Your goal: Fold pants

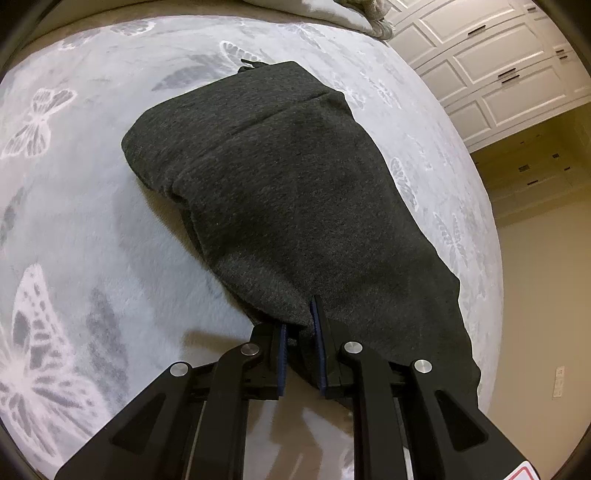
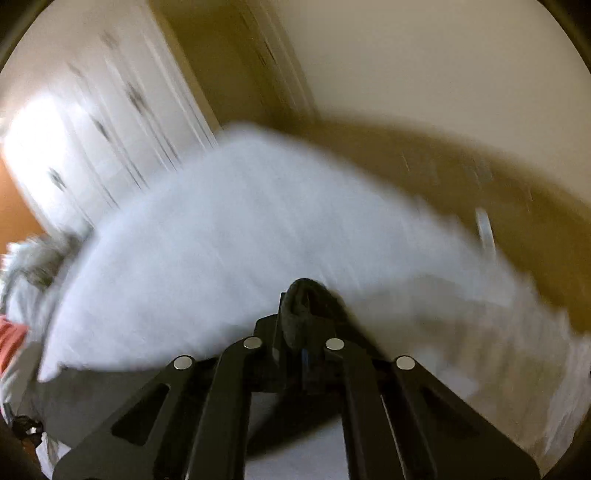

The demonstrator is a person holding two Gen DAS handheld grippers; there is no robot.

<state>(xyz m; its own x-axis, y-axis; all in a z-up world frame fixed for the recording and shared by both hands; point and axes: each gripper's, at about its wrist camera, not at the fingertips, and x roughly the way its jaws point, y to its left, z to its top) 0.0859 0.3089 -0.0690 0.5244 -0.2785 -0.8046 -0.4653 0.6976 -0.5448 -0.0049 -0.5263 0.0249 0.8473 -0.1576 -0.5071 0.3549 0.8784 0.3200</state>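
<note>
Butterfly blanket (image 1: pixel 92 206) bears dark pants (image 1: pixel 280 192), both tongs (image 1: pixel 300 325) (image 2: pixel 301 317) gripping fabric; right view blurred.

we see a pale grey butterfly-print blanket (image 1: pixel 92 206) over the bed, white panelled cabinets (image 1: pixel 495 74) (dark handles), a beige wall (image 2: pixel 424 55), and a tan floor (image 1: pixel 546 295).

You have a pale grey blanket (image 1: pixel 92 206) printed with butterflies spread across the bed. At its far edge lies a bunched heap of bedding (image 1: pixel 354 14). To your right stand white panelled cabinets (image 1: pixel 491 70) with dark handles, and near them a beige floor (image 1: pixel 546 295) and a wall outlet (image 1: pixel 559 382). The right wrist view is blurred: white doors (image 2: pixel 110 129), a cream wall (image 2: pixel 424 59), something orange-red (image 2: pixel 11 343) at the left edge.
</note>
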